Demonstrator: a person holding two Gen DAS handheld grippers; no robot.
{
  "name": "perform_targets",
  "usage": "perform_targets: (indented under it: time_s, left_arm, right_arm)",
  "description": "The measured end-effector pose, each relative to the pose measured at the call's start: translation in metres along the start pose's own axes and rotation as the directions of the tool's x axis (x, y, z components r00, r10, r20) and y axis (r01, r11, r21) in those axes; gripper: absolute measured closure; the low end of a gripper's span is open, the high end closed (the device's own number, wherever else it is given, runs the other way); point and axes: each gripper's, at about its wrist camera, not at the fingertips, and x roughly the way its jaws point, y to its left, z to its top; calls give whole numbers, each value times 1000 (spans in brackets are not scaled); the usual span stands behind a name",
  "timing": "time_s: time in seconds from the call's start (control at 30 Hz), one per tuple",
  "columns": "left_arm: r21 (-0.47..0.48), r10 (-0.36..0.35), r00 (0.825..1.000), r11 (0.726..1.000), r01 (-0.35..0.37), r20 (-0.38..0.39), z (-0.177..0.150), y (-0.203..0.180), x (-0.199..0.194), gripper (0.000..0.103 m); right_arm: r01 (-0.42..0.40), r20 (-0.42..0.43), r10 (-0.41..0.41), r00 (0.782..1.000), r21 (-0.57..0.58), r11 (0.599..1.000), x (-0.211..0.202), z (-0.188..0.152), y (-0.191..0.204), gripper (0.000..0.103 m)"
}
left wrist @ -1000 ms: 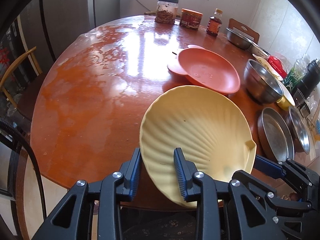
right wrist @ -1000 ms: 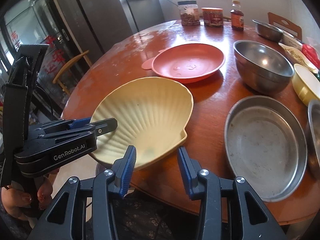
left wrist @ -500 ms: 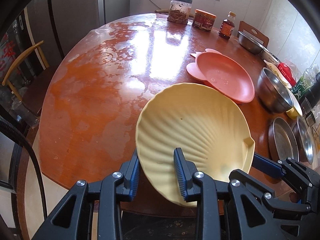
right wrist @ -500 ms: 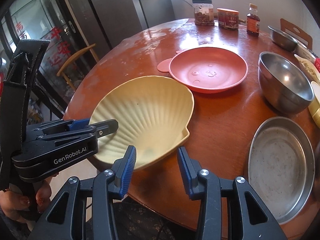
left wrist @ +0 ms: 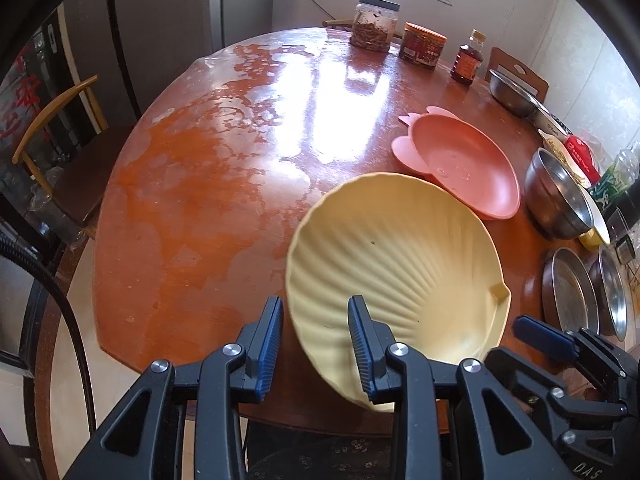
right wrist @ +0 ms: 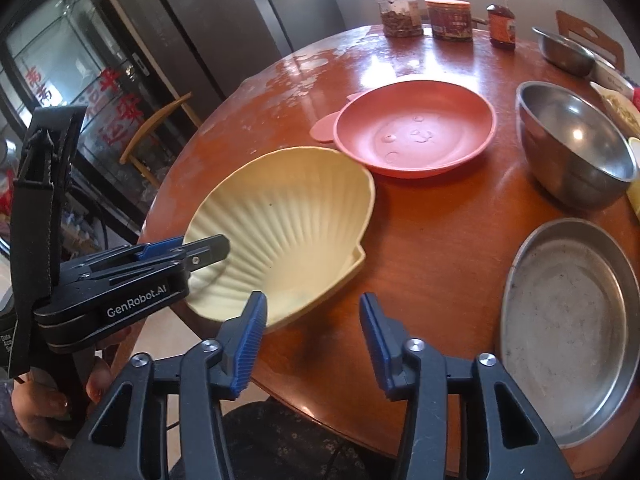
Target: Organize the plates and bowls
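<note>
Left wrist view shows the left gripper [left wrist: 314, 336] angled steeply down, its jaws narrow and clamped on the near rim of the yellow shell-shaped plate [left wrist: 396, 264], which tilts above the round wooden table's [left wrist: 208, 184] near edge. Right wrist view shows the right gripper [right wrist: 312, 320] pointing down too; its jaws have just been opening and grip nothing. "GenRobot.AI" is printed on the left gripper's side. Beyond lie a pink plate [right wrist: 416, 136], a flat steel pan [right wrist: 568, 328] and a steel bowl [right wrist: 576, 144].
</note>
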Motion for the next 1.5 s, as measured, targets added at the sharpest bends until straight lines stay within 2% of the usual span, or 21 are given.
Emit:
perform_targets:
  time_s: [0.1, 0.3, 0.6, 0.83, 1.13, 1.23, 1.3, 1.37, 1.5]
  left_arm:
    - [-29, 27, 999, 999, -27, 29, 4, 8, -11, 56]
    - [-29, 31, 996, 999, -29, 79, 22, 6, -26, 56]
    - [57, -30, 998, 998, 26, 56, 60, -33, -17, 56]
    - [115, -58, 998, 992, 58, -1, 101, -67, 19, 56]
    - [127, -36, 998, 991, 41, -46, 122, -83, 60, 56]
    - [118, -56, 996, 991, 63, -64, 129, -83, 73, 56]
    - [112, -69, 994, 991, 79, -87, 131, -83, 80, 57]
    - [117, -77, 991, 989, 89, -106, 132, -84, 87, 67]
    - [160, -43, 995, 985, 58, -92, 129, -89, 89, 73]
  right_arm:
    - [19, 36, -20, 999, 18, 1000, -13, 1, -7, 46]
    - [67, 97, -72, 993, 56, 996, -29, 13, -24, 44]
    - [107, 137, -117, 984, 80, 991, -24, 44, -39, 44]
    - [137, 134, -148, 980, 87, 987, -8, 64, -50, 44]
    - [145, 95, -157, 983, 124, 982, 12, 76, -65, 44]
    - [156, 83, -168, 982, 130, 979, 18, 77, -67, 44]
    - [168, 77, -179, 981, 131, 977, 21, 79, -68, 46]
    - [168, 78, -178, 981, 125, 978, 24, 80, -68, 52]
    - [185, 83, -195, 977, 122, 975, 26, 83, -70, 57]
